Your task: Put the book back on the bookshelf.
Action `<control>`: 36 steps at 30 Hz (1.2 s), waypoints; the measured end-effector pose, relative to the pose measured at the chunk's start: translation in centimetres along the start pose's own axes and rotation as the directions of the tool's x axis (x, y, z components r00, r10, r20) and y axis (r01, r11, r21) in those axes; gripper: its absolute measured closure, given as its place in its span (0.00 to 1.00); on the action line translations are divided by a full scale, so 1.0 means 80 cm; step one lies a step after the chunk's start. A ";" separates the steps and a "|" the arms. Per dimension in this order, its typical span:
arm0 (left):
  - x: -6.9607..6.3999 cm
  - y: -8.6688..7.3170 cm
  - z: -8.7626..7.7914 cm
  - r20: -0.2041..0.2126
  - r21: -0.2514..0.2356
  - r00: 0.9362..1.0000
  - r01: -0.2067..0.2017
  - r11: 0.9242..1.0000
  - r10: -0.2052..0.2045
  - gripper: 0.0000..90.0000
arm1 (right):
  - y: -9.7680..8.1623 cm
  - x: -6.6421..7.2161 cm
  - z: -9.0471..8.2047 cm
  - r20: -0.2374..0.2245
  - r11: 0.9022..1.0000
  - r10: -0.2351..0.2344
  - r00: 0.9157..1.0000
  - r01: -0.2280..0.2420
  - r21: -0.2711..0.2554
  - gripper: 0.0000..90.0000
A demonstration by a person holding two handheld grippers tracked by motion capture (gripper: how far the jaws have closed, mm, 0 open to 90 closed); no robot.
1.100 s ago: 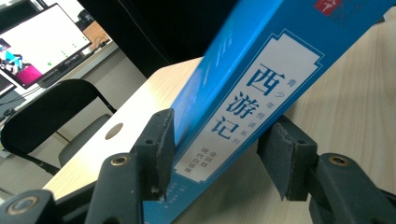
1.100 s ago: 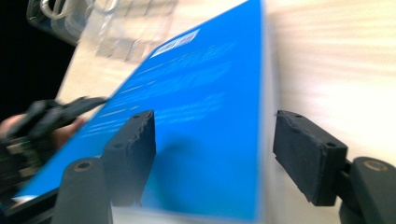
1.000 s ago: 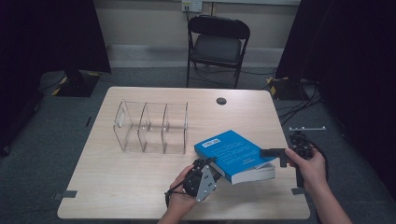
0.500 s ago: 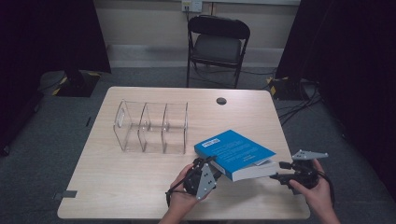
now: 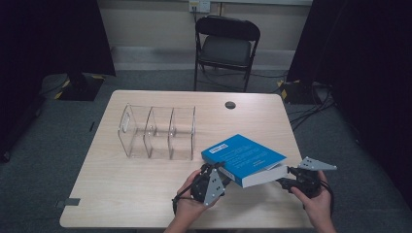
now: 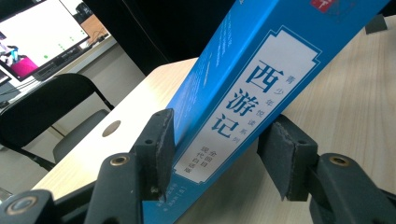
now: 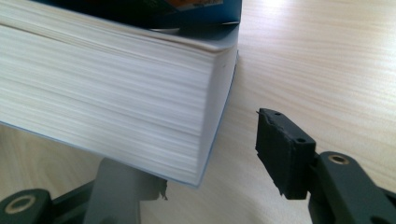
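Note:
A thick blue book (image 5: 245, 156) lies on the wooden table (image 5: 136, 194), right of centre, its near-left end raised. My left gripper (image 5: 219, 171) is shut on that end; in the left gripper view both pads (image 6: 161, 140) press the covers either side of the printed spine (image 6: 243, 107). My right gripper (image 5: 287, 175) is at the book's near-right corner. In the right gripper view the white page block (image 7: 116, 93) sits between the jaws, which have just been closing. One jaw is under the corner, and the other pad (image 7: 280, 151) stands clear of it.
A clear acrylic rack (image 5: 158, 132) with three bays stands left of the book. A black round grommet (image 5: 230, 105) sits near the table's far edge. Beyond it stands a black folding chair (image 5: 226, 43). Cables lie on the floor at the right.
My right hand has dropped and come nearer, from beside the book's right edge to its near-right corner. Its jaws look narrower. The left gripper and the book have kept still.

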State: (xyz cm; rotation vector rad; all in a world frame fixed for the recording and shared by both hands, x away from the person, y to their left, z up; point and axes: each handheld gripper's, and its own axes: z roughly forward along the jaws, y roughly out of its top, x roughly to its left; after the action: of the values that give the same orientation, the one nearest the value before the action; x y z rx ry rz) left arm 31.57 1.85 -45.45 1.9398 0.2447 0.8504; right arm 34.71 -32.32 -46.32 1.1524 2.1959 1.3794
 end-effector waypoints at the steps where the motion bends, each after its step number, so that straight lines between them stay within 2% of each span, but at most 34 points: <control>1: 0.001 0.000 0.000 0.001 0.003 1.000 -0.007 1.000 0.007 0.52 | 0.000 0.000 0.001 0.000 1.000 -0.005 1.000 0.005 -0.005 0.53; 4: 0.001 -0.001 0.000 0.006 0.001 1.000 0.002 1.000 -0.002 0.52 | 0.001 0.004 0.004 -0.005 1.000 -0.018 1.000 0.018 -0.024 0.56; 7: 0.003 0.000 0.000 0.026 0.030 0.999 -0.024 0.999 0.023 0.52 | 0.009 0.011 0.006 -0.021 0.999 -0.050 0.999 0.049 -0.014 0.59; 10: 0.004 0.000 0.000 0.031 0.036 0.999 -0.028 0.999 0.026 0.52 | 0.012 0.014 0.007 -0.012 0.999 -0.050 0.999 0.050 -0.005 0.59; 13: 0.004 -0.002 0.001 0.043 0.033 0.999 -0.027 0.999 0.026 0.51 | 0.017 0.013 0.006 -0.023 0.999 -0.036 0.999 0.036 0.003 0.59; 16: 0.005 -0.004 0.002 0.057 0.045 0.998 -0.015 0.999 0.013 0.45 | 0.020 0.015 0.007 -0.029 0.999 -0.044 0.999 0.045 0.015 0.59; 17: 0.005 -0.005 0.006 0.063 0.049 0.998 -0.003 0.999 0.000 0.40 | 0.020 0.017 0.008 -0.030 0.998 -0.052 0.998 0.052 0.021 0.59; 18: 0.004 -0.005 0.008 0.054 0.054 0.998 -0.012 0.998 0.009 0.35 | 0.020 0.019 0.009 -0.029 0.998 -0.058 0.998 0.059 0.023 0.59; 19: 0.002 -0.005 0.010 0.065 0.040 0.998 -0.019 0.999 0.016 0.33 | 0.020 0.022 0.011 -0.039 0.998 -0.054 0.998 0.056 0.031 0.59; 20: 0.002 -0.005 0.010 0.065 0.040 0.998 -0.019 0.999 0.016 0.34 | 0.020 0.022 0.011 -0.039 0.998 -0.054 0.998 0.056 0.031 0.59; 21: -0.001 -0.002 0.013 0.075 0.031 0.997 -0.036 0.999 0.033 0.35 | 0.022 0.027 0.013 -0.055 0.998 -0.059 0.997 0.061 0.029 0.59; 22: -0.001 -0.002 0.013 0.075 0.031 0.997 -0.036 0.999 0.033 0.41 | 0.022 0.027 0.013 -0.055 0.998 -0.059 0.997 0.061 0.029 0.59; 23: -0.003 -0.001 0.013 0.077 0.025 0.995 -0.065 0.998 0.063 0.41 | 0.022 0.028 0.014 -0.061 0.998 -0.058 0.996 0.059 0.027 0.59; 24: -0.001 0.001 0.013 0.072 0.022 0.993 -0.099 0.995 0.097 0.46 | 0.024 0.030 0.014 -0.064 0.998 -0.061 0.996 0.062 0.023 0.59; 26: 0.001 0.004 0.009 0.042 0.013 0.996 -0.075 0.997 0.074 0.51 | 0.027 0.030 0.014 -0.077 0.999 -0.047 0.996 0.048 0.015 0.60; 29: 0.007 0.010 0.005 0.043 0.001 0.999 -0.026 1.000 0.026 0.53 | 0.029 0.027 0.006 -0.102 0.999 -0.040 0.994 0.037 -0.029 0.62; 30: 0.007 0.010 0.005 0.043 0.001 0.999 -0.026 1.000 0.026 0.54 | 0.029 0.026 0.003 -0.104 0.999 -0.041 0.994 0.037 -0.037 0.61; 33: 0.014 0.026 0.000 0.084 0.007 0.996 0.015 1.000 -0.015 0.55 | 0.027 0.019 0.000 -0.099 0.999 -0.013 0.995 0.008 -0.050 0.44; 34: 0.014 0.026 0.000 0.084 0.007 0.996 0.015 1.000 -0.015 0.56 | 0.027 0.019 0.000 -0.099 0.999 -0.013 0.995 0.008 -0.050 0.44; 35: 0.016 0.033 -0.003 0.098 0.009 0.994 0.040 0.999 -0.041 0.56 | 0.023 0.015 -0.002 -0.083 0.998 0.010 0.997 -0.015 -0.063 0.40; 36: 0.016 0.033 -0.003 0.098 0.009 0.994 0.040 0.999 -0.041 0.56 | 0.023 0.015 -0.002 -0.083 0.998 0.010 0.997 -0.015 -0.063 0.40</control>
State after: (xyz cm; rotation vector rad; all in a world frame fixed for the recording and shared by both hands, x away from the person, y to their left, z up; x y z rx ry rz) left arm 31.89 1.31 -42.57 1.9712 0.2276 0.7264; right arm 34.72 -31.14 -44.45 1.1078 2.1861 1.5166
